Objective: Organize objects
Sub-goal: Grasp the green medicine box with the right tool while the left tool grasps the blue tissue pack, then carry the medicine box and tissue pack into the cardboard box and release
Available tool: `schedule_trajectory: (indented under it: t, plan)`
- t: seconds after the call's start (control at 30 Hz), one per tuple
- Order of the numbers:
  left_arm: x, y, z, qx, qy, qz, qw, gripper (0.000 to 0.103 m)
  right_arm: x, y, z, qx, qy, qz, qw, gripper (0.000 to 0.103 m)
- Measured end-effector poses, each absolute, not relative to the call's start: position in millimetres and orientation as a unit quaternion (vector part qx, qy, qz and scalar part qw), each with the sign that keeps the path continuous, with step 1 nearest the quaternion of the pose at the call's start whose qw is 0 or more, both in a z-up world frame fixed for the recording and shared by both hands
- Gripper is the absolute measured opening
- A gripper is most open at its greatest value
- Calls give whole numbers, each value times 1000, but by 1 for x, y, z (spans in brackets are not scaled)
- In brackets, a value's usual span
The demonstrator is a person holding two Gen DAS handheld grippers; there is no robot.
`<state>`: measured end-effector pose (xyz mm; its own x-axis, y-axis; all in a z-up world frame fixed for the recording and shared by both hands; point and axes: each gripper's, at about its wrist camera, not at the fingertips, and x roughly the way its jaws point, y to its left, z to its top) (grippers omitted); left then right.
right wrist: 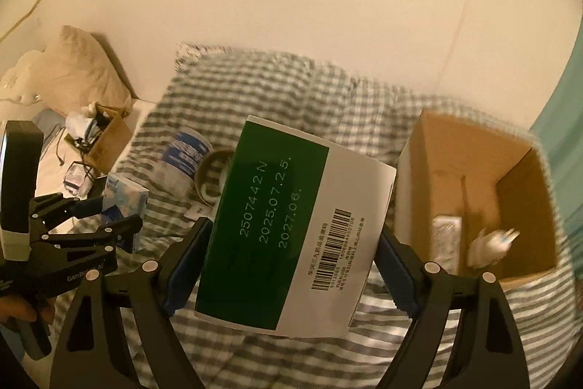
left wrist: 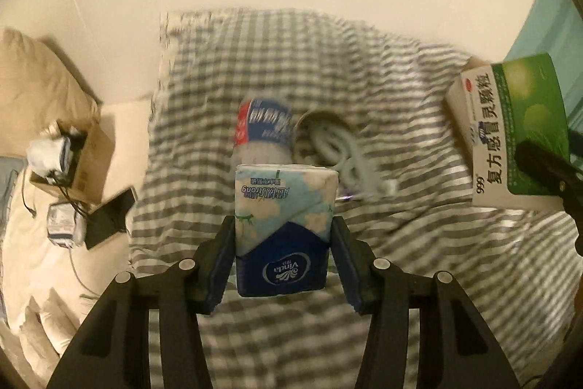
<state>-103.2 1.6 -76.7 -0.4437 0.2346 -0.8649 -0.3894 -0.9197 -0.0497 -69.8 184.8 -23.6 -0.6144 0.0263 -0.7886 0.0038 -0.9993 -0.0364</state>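
My left gripper (left wrist: 282, 243) is shut on a blue and white Vinda tissue pack (left wrist: 284, 228) and holds it above the striped blanket (left wrist: 419, 243). My right gripper (right wrist: 291, 254) is shut on a green and white medicine box (right wrist: 291, 228), which also shows in the left wrist view (left wrist: 510, 133). The left gripper with the tissue pack (right wrist: 124, 199) shows at the left of the right wrist view. An open cardboard box (right wrist: 473, 177) with a white item inside sits on the blanket to the right of the medicine box.
A water bottle (left wrist: 262, 130) with a blue label and a roll of tape (left wrist: 320, 126) with a white cable lie on the blanket ahead. A small cardboard box (left wrist: 83, 163) with cables sits at the left, next to a beige pillow (left wrist: 36, 90).
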Motion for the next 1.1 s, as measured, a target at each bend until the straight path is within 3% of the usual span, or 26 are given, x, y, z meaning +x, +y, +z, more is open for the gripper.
schedule_trajectory:
  t: [0.27,0.53,0.73,1.1]
  plan:
    - [-74,36,4,-438,69,871,210,52,-37,202,81,-379,-104,919,35,85]
    - [-64,122,60,-398,60,876,266,52,-19,278,151,-361,-120,922,75,85]
    - [-69,204,50,-401,77,863,296,52,-40,343,136,-383,-60,919,77,85]
    - [-95,295,-24,-453,107,824,323,52,-87,422,47,-454,-29,887,80,85]
